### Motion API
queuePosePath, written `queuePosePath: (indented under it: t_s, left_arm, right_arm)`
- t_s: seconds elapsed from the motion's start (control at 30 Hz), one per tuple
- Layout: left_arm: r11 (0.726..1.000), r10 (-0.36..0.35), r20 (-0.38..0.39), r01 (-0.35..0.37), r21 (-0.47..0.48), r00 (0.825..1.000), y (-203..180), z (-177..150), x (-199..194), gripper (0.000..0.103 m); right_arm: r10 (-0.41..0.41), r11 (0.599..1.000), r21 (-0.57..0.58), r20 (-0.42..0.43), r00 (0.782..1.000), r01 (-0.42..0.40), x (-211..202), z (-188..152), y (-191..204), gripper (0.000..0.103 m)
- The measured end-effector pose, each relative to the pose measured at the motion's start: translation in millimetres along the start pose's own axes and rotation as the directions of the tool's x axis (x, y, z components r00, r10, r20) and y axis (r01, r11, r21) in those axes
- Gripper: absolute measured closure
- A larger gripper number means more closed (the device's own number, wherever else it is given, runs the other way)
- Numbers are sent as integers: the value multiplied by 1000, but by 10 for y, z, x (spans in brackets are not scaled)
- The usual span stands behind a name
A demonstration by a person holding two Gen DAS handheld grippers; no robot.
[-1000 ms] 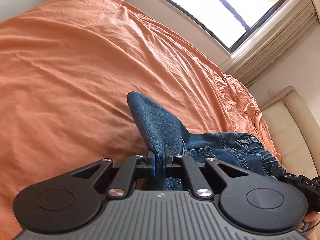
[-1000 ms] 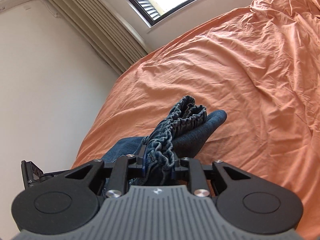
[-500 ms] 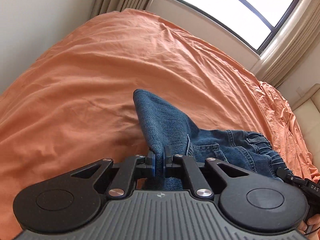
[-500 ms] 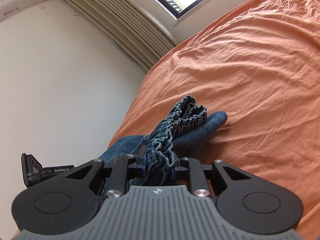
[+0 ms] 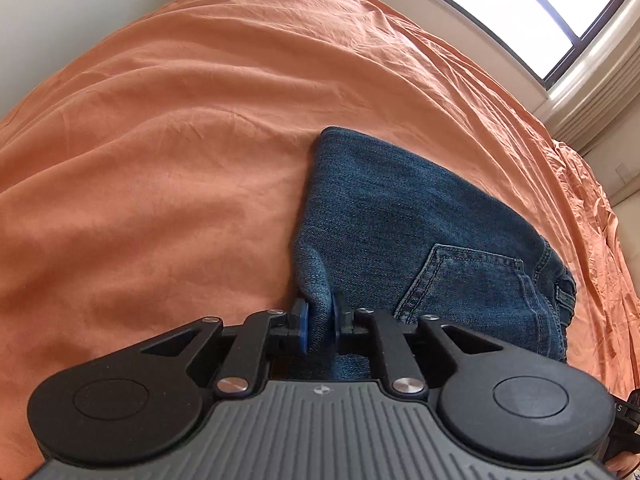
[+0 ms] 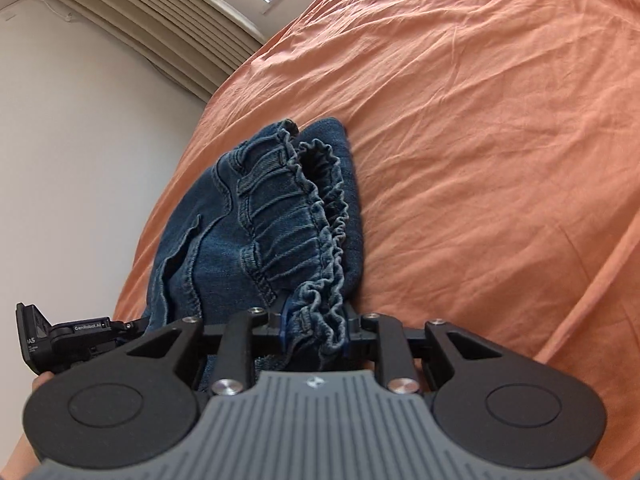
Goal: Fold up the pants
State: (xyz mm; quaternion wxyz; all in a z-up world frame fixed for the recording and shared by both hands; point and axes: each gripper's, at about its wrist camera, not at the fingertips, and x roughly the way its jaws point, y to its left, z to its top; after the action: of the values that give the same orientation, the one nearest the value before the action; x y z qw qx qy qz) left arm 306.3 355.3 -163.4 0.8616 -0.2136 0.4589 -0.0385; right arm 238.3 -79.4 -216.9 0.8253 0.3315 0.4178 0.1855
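The blue denim pants (image 5: 400, 220) lie folded on the orange bedsheet (image 5: 160, 140), back pocket (image 5: 460, 280) facing up. My left gripper (image 5: 319, 320) is shut on the near fold of the denim. In the right wrist view the pants (image 6: 224, 240) show their gathered elastic waistband (image 6: 296, 216). My right gripper (image 6: 316, 332) is shut on the near end of that waistband. The left gripper's body (image 6: 64, 336) shows at the left edge of the right wrist view.
The orange sheet (image 6: 480, 140) covers the whole bed, with wide bare fabric beyond the pants. A window (image 5: 520, 12) and pleated curtains (image 6: 140, 28) stand behind the bed. A pale wall (image 6: 80, 160) runs along the bed's side.
Both grippers have lowered and moved forward with the pants. The denim now lies flatter on the sheet, with the pocket and waistband spread out.
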Motion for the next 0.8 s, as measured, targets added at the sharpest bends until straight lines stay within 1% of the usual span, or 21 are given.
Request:
queuePosePath:
  t_s: [0.03, 0.07, 0.13, 0.2, 0.27, 0.33, 0.4, 0.47, 0.53, 0.57, 0.7, 0.73, 0.77, 0.8]
  left_arm:
    - [1000, -2, -10, 2, -13, 1000, 11, 3, -51, 80]
    - [999, -19, -31, 18, -33, 999, 30, 4, -105, 79]
    - [998, -44, -65, 41, -53, 997, 62, -25, -221, 75]
    - [998, -37, -104, 32, -52, 994, 85, -109, -341, 72]
    - [998, -38, -129, 32, -52, 991, 106, -240, -480, 70]
    - [999, -20, -157, 14, -42, 987, 111, -380, -593, 70]
    - [999, 25, -181, -30, -24, 983, 105, -528, -660, 68]
    - [998, 56, -173, -61, -22, 983, 128, -646, -694, 65]
    - [995, 75, -176, -84, -45, 982, 159, -719, -656, 65]
    - [995, 86, -168, -94, -39, 982, 156, -748, -633, 65]
    - [988, 143, -156, -150, -30, 977, 67, -736, -626, 65]
    - [986, 161, -143, -166, -21, 976, 21, -720, -661, 65]
    - [982, 185, -121, -187, 0, 975, -54, -715, -724, 65]
    - [979, 206, -97, -205, 18, 974, -119, -710, -791, 65]
  right_arm:
    - [-5, 1000, 9, -5, 1000, 5, 1, 9, 6, 85]
    - [-10, 1000, 3, -10, 1000, 10, 8, 23, 23, 85]
    - [-30, 999, -30, -20, 999, 30, 26, 64, 72, 84]
    - [-39, 998, -48, -25, 999, 38, 34, 106, 106, 84]
    - [-41, 999, -25, -30, 999, 40, 46, 121, 84, 84]
    - [-43, 999, 1, -33, 999, 43, 55, 134, 63, 83]
    - [-51, 999, 8, -37, 998, 52, 61, 154, 70, 82]
    - [-70, 998, -13, -41, 997, 69, 84, 148, 108, 82]
    - [-91, 995, -41, -45, 995, 89, 128, 161, 156, 82]
    - [-98, 994, -50, -46, 994, 95, 149, 164, 173, 82]
    - [-116, 993, -25, -70, 991, 115, 178, 227, 203, 80]
    - [-127, 992, -32, -76, 989, 125, 172, 252, 235, 78]
    - [-142, 989, -49, -78, 987, 139, 156, 293, 292, 71]
    - [-159, 985, -73, -75, 984, 154, 126, 321, 351, 68]
